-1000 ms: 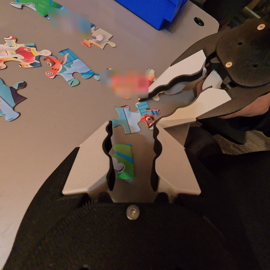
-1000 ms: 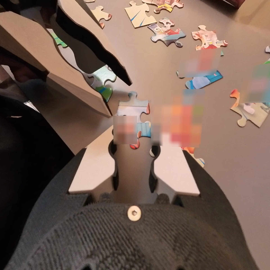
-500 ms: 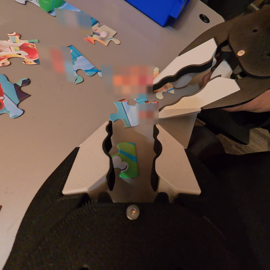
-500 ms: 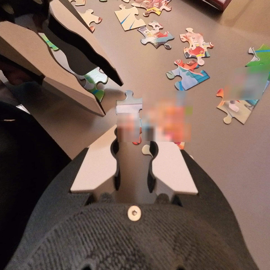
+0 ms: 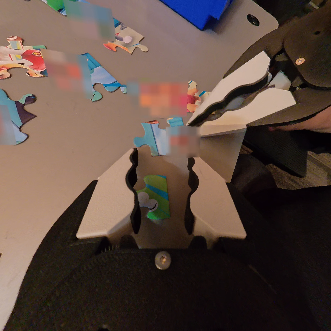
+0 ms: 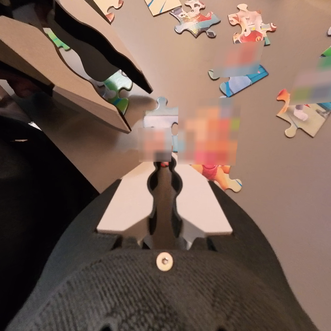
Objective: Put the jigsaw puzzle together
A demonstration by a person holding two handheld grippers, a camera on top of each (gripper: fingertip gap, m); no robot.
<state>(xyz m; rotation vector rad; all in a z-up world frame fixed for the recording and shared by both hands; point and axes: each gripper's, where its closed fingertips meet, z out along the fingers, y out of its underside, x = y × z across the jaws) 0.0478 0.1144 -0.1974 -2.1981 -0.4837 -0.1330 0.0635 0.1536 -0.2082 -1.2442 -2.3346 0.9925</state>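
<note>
My left gripper is open and low over the grey table. A green puzzle piece lies flat between its fingers, touching neither pad. Just past its tips lies a blue puzzle piece, partly under a blurred patch. My right gripper comes in from the right with its tips at that piece's near edge. In the right wrist view my right gripper has its pads drawn together on a red tab of the blue piece. The left gripper shows at upper left over the green piece.
Several loose puzzle pieces lie over the table, among them a red and white one, a pale one and a pink and orange one. A blue bin stands at the far edge. The table's edge runs close on the right. Across from one pair of fingers to the other is roughly 5 cm.
My right gripper's fingers have closed from wide apart to nearly together at the blue piece's near edge. My left gripper stays open over the green piece.
</note>
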